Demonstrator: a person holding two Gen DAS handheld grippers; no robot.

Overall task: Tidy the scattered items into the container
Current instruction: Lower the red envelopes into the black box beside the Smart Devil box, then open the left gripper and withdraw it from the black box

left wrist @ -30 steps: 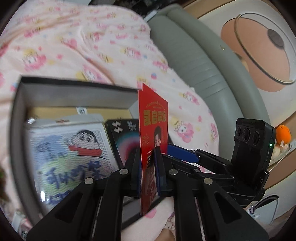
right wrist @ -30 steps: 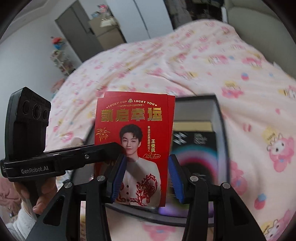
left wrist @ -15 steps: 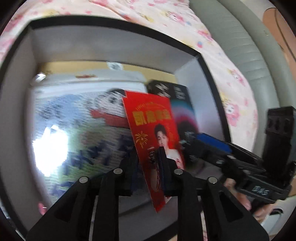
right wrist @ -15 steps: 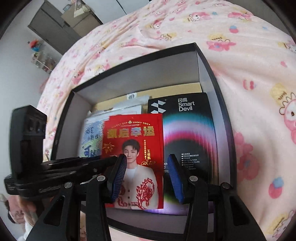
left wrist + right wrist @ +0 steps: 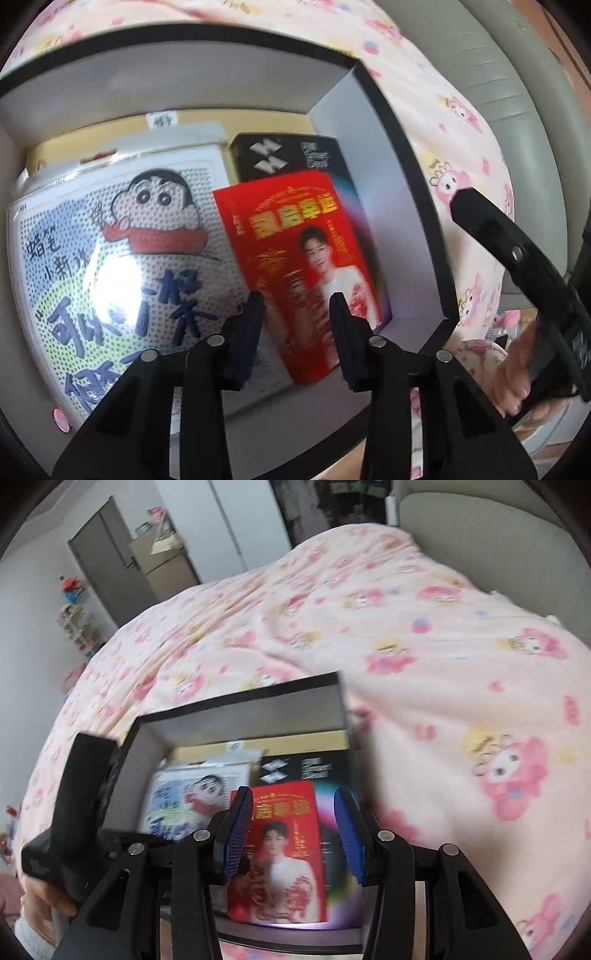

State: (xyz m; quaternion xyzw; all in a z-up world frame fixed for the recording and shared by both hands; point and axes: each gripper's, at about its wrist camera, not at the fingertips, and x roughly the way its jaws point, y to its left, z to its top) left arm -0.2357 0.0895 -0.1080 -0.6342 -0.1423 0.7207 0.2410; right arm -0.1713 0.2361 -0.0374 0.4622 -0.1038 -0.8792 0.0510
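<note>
The red card [image 5: 299,258] with a man's portrait lies inside the black-rimmed grey box [image 5: 402,206], resting on the black Smart Devil pack [image 5: 291,155] beside the cartoon bead-art pack [image 5: 118,251]. My left gripper [image 5: 295,306] is open just above the card's lower half, its jaws spread apart and off the card. My right gripper [image 5: 293,827] is open and empty, hovering over the box's near edge; the red card [image 5: 284,856] shows between and below its fingers. The left gripper's body [image 5: 77,812] shows at the left of the right wrist view.
The box [image 5: 236,716] sits on a pink cartoon-print quilt [image 5: 406,635]. A grey-green padded headboard [image 5: 524,110] runs along the right. A yellow flat item [image 5: 236,122] lies at the box's far side. Wardrobes and shelves [image 5: 122,561] stand across the room.
My left gripper has opened and let go of the red card, which now lies flat in the box. My right gripper has drawn back and tilted up, showing more of the quilt.
</note>
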